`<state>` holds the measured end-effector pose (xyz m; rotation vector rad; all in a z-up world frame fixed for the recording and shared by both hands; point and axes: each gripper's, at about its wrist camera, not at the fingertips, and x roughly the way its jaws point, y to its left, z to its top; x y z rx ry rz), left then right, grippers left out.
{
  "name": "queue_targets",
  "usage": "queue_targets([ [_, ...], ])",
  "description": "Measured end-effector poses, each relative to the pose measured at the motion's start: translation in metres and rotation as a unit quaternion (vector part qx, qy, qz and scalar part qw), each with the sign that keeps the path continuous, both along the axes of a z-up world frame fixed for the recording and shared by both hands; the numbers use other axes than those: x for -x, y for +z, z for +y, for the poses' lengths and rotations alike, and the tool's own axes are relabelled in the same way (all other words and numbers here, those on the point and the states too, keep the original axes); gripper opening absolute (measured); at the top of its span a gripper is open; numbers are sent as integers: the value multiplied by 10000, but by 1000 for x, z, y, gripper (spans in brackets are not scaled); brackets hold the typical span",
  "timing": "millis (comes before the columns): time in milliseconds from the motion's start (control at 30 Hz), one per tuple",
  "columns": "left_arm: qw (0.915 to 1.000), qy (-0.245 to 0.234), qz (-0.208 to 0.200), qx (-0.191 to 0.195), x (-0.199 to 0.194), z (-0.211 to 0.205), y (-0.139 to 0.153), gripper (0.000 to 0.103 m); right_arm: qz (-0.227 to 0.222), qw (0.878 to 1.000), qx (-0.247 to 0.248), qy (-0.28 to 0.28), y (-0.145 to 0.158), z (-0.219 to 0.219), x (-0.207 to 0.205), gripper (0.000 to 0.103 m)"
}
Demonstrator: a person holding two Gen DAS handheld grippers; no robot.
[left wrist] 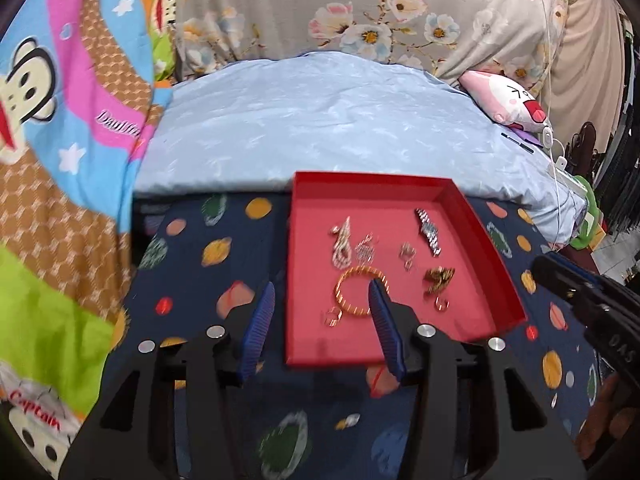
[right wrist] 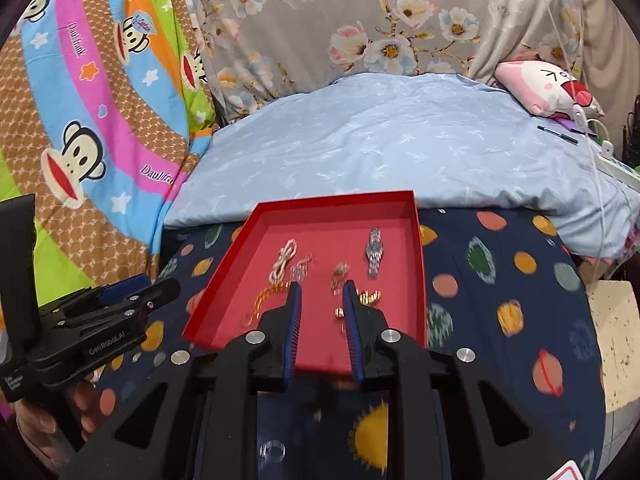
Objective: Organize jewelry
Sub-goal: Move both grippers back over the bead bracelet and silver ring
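Note:
A shallow red tray (left wrist: 492,240) (right wrist: 224,276) lies on a dark planet-print cloth. It holds a gold bangle (left wrist: 345,280) (right wrist: 266,293), a pearl strand (left wrist: 343,242) (right wrist: 283,261), a silver watch (left wrist: 428,231) (right wrist: 375,252), a gold chain heap (left wrist: 439,277) (right wrist: 370,296), small rings (left wrist: 441,303) and silver pieces (left wrist: 407,252). My left gripper (left wrist: 322,298) is open and empty over the tray's near left edge. My right gripper (right wrist: 322,289) is open and empty above the tray's near middle. Each gripper shows at the other view's edge.
The planet-print cloth (left wrist: 192,280) (right wrist: 500,288) covers the table. Behind it lies a light blue quilt (left wrist: 320,120) (right wrist: 400,140), a pink plush pillow (left wrist: 508,100) (right wrist: 548,84), and white cables (left wrist: 554,152) at the right. Colourful monkey-print bedding (left wrist: 60,120) is at the left.

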<state>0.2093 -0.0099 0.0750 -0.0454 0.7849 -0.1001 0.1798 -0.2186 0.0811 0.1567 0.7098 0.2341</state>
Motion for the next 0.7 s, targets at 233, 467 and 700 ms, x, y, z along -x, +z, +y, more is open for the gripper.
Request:
queue_targets([
  [233,9997,128,221,9,73,21,-12,47,101,9996,221,-119,-9,1,87,28],
  [467,9977,47,670,21,138,32,-45,47,504,9979,332,-215,-41,0,153,34],
  [700,9961,-48,847,-222,177,36,-69,54,860,9956,158,-342,-70,0,188,39],
])
